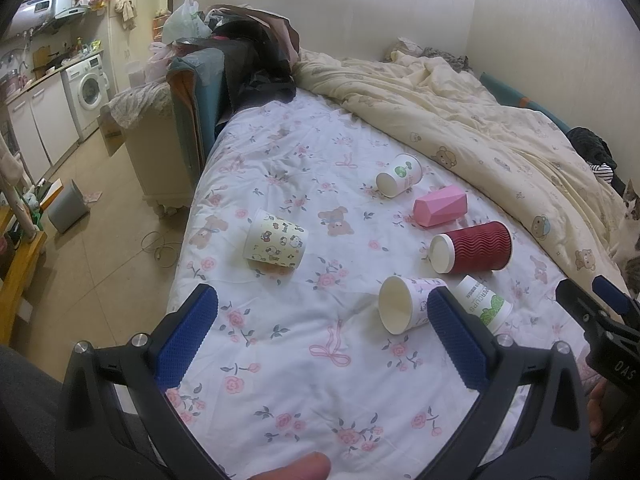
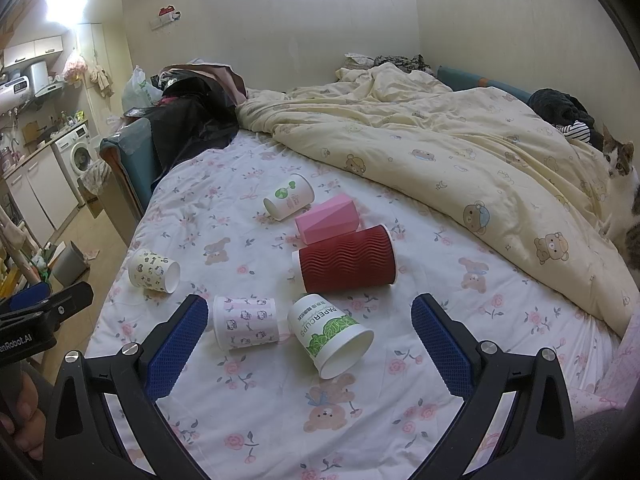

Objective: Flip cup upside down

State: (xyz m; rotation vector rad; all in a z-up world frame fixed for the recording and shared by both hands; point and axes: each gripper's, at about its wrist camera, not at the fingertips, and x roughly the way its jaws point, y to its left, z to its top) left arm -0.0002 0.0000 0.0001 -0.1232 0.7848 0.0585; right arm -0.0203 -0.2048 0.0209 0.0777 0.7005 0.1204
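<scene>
Several paper cups lie on their sides on the floral bed sheet (image 1: 304,380) (image 2: 256,400). A red ribbed cup (image 1: 474,247) (image 2: 346,259) is in the middle. A pink-print cup (image 1: 404,304) (image 2: 245,322) and a white "PAPERCUPS" cup with green print (image 1: 486,304) (image 2: 330,334) lie nearest. A cartoon-print cup (image 1: 276,244) (image 2: 154,271) lies to the left, a white cup with a green logo (image 1: 398,175) (image 2: 289,197) farther back. My left gripper (image 1: 322,312) is open and empty above the sheet. My right gripper (image 2: 310,318) is open and empty around the two nearest cups.
A pink faceted box (image 1: 440,205) (image 2: 328,218) lies by the red cup. A cream duvet (image 1: 480,120) (image 2: 440,152) covers the bed's right side. A cat (image 2: 622,184) sits at the right edge. The bed's left edge drops to the floor (image 1: 100,260).
</scene>
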